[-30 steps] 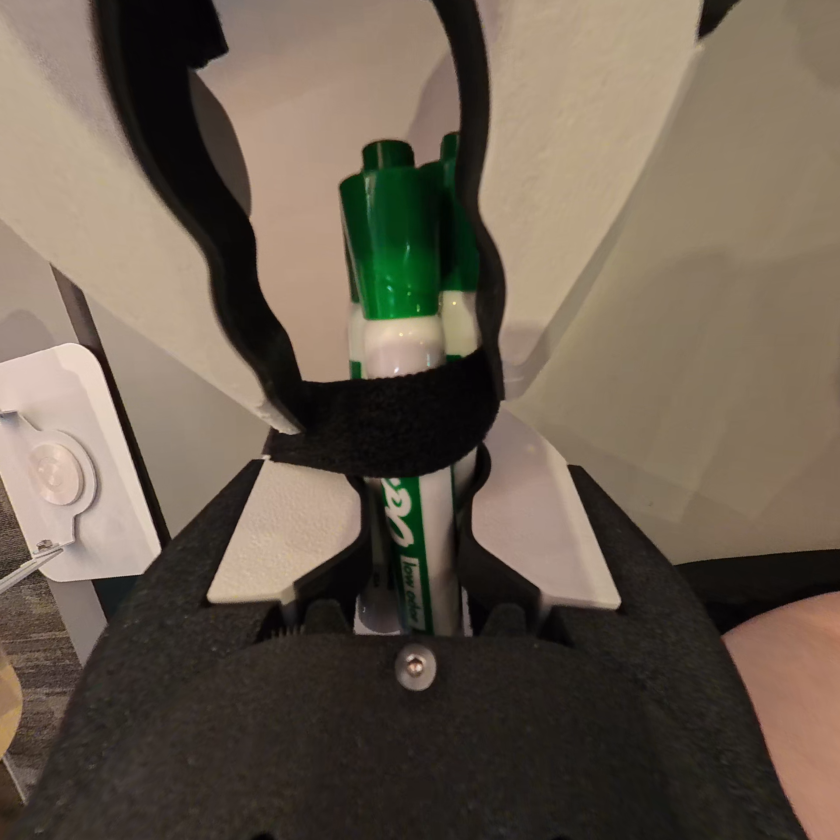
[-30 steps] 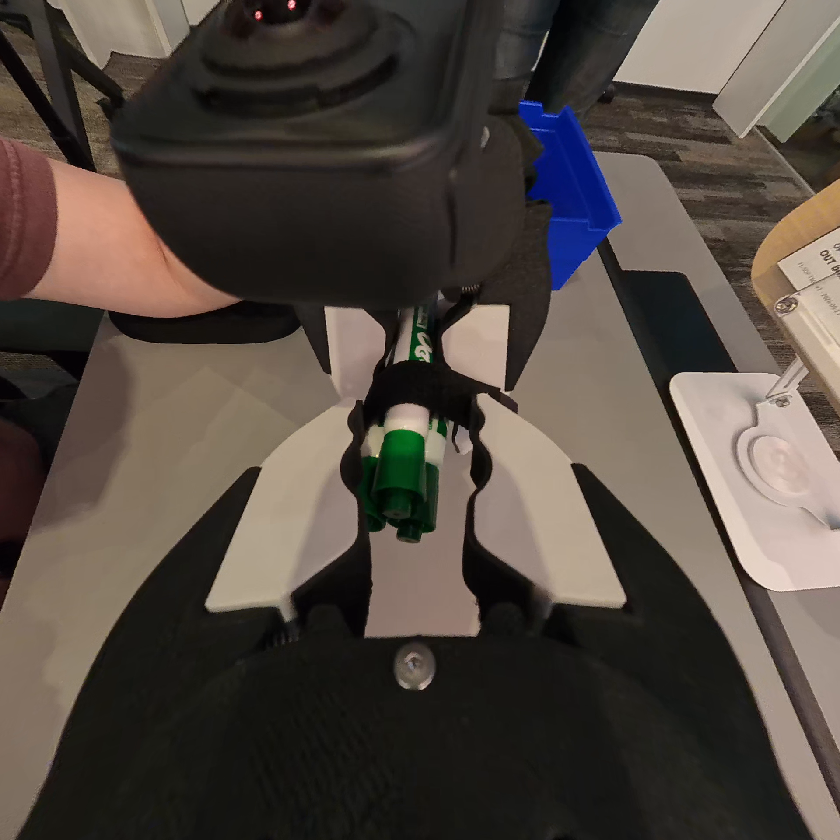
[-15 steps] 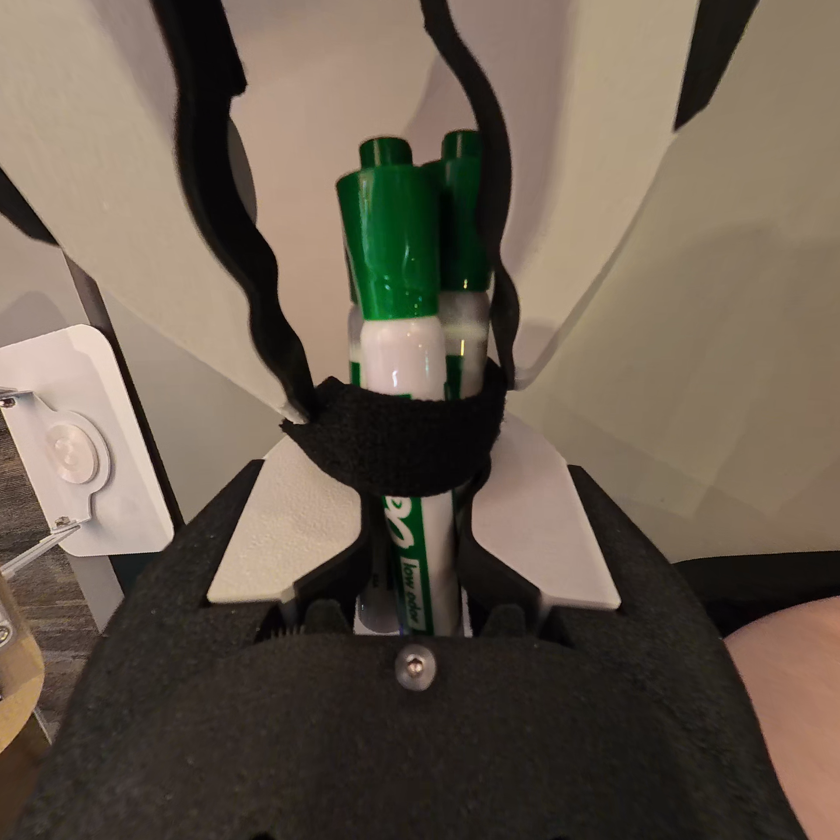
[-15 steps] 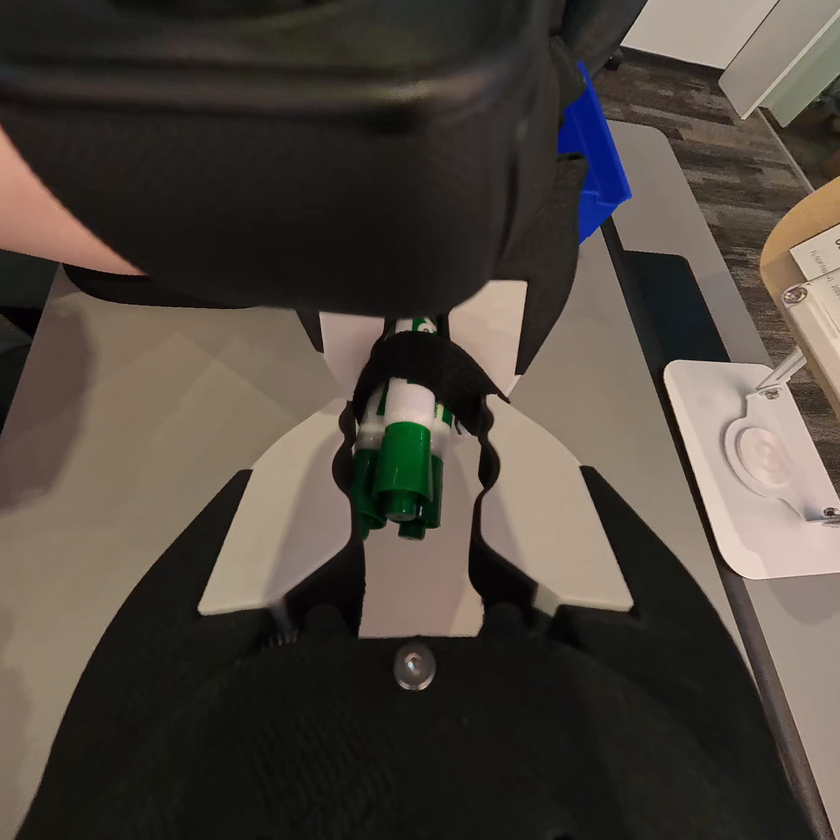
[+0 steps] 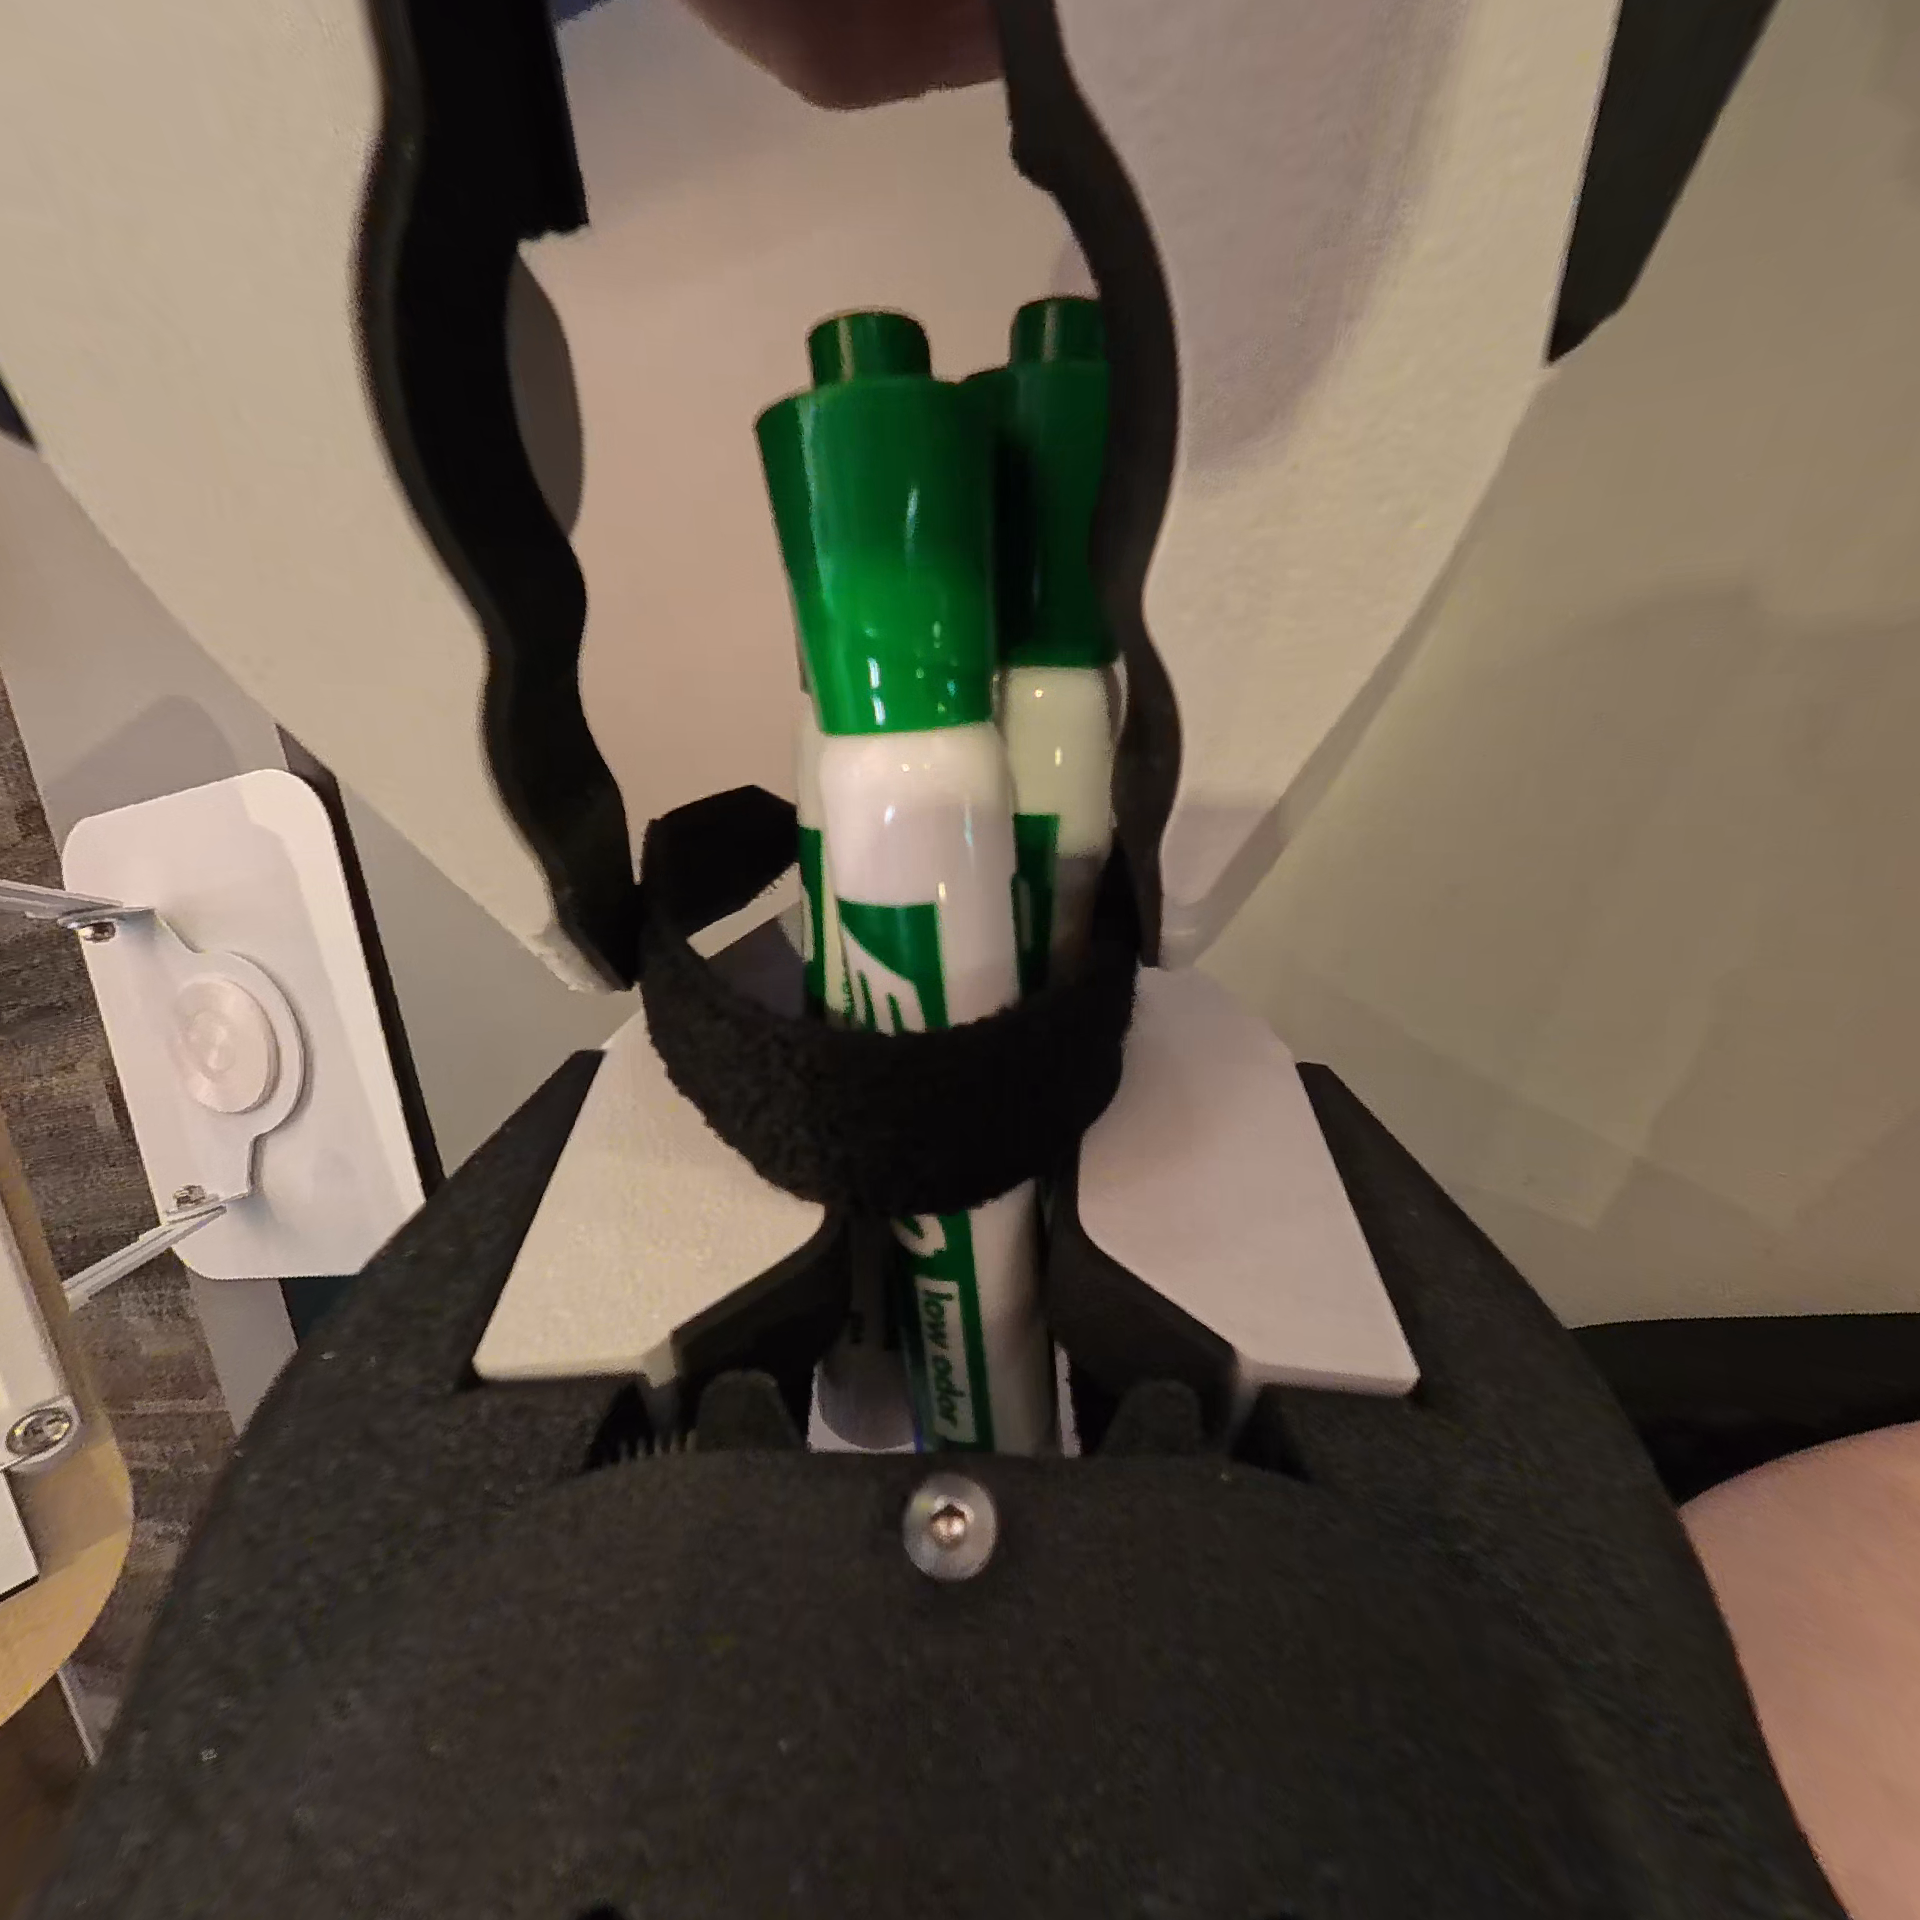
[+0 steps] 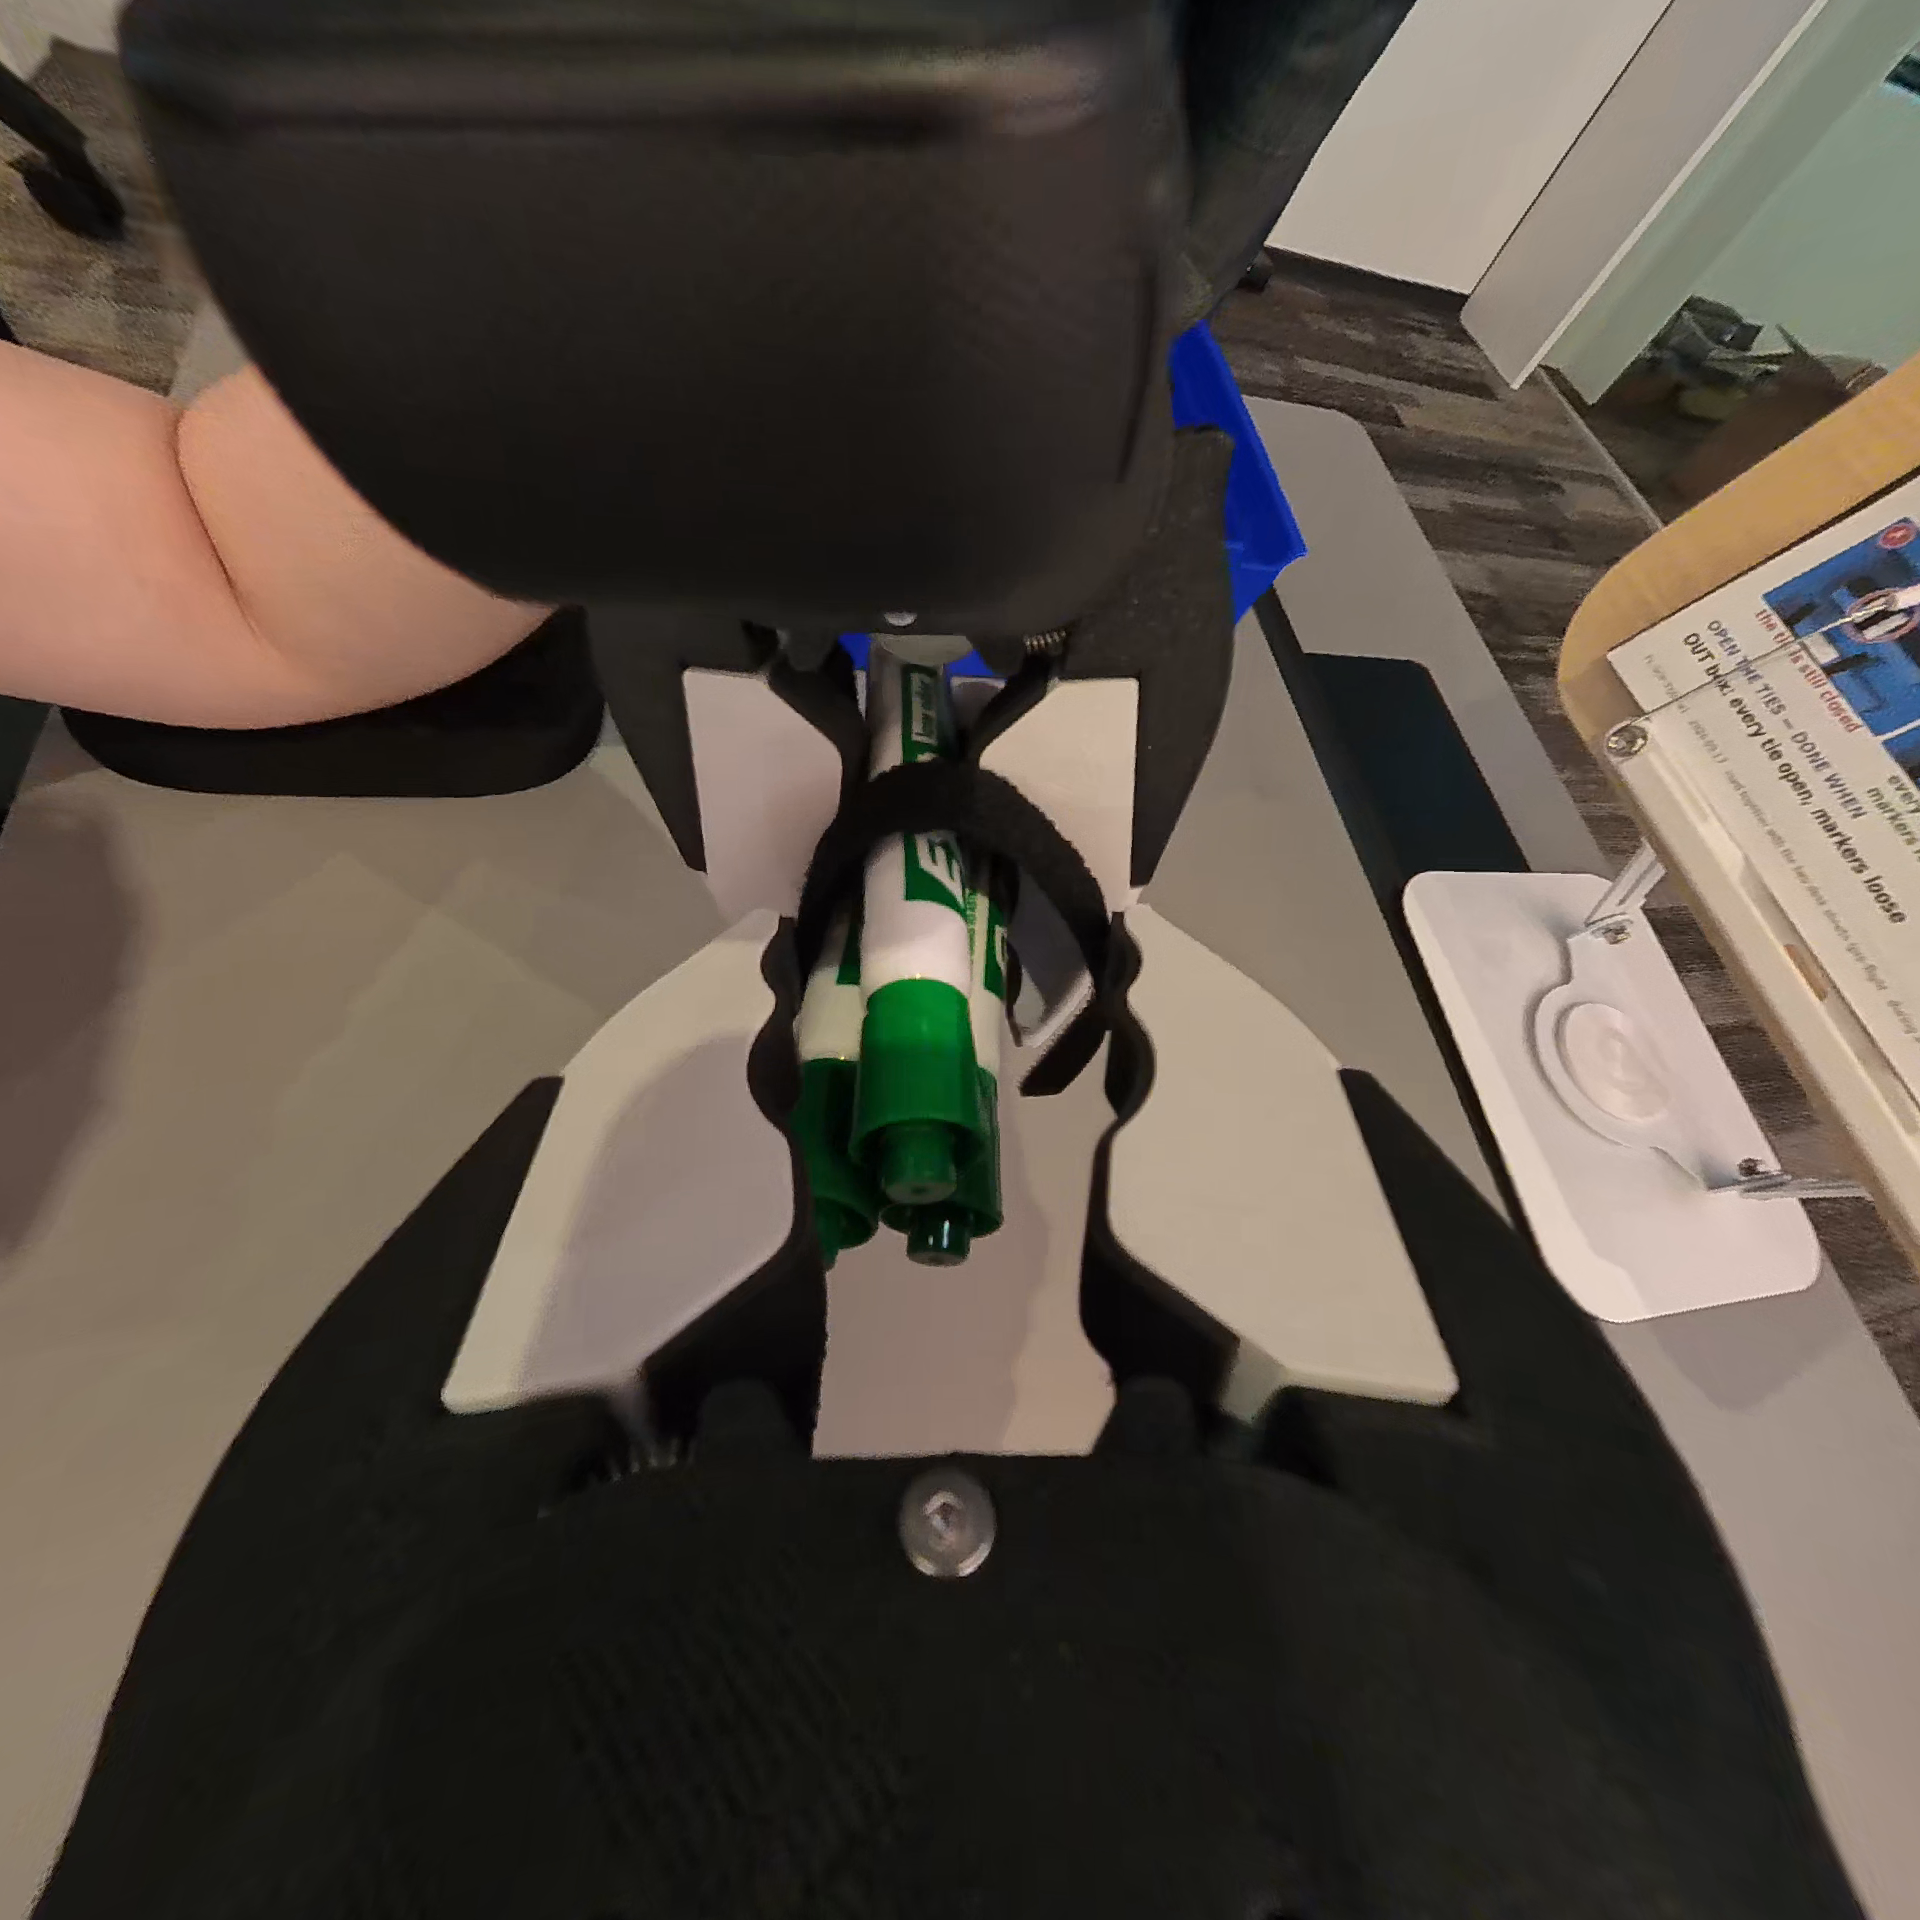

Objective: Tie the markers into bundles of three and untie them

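— Now that the black strap [image 5: 883,1101] hangs slack, what changed?
— A second ago it sat tight. The left gripper [image 5: 940,1226] clamps the markers [image 5: 904,727] at centre frame; the right gripper [image 6: 951,997], jaws apart, surrounds their caps.
— So untying has begun.

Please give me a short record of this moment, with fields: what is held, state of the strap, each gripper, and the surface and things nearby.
held: bundle of green-capped markers, barrels clamped in the left gripper
strap: black strap looped loosely round the markers, one end lifted
right gripper: right gripper open, fingers either side of the strap near the caps
surface: grey table
nearby: blue bin behind; white plate at the right edge
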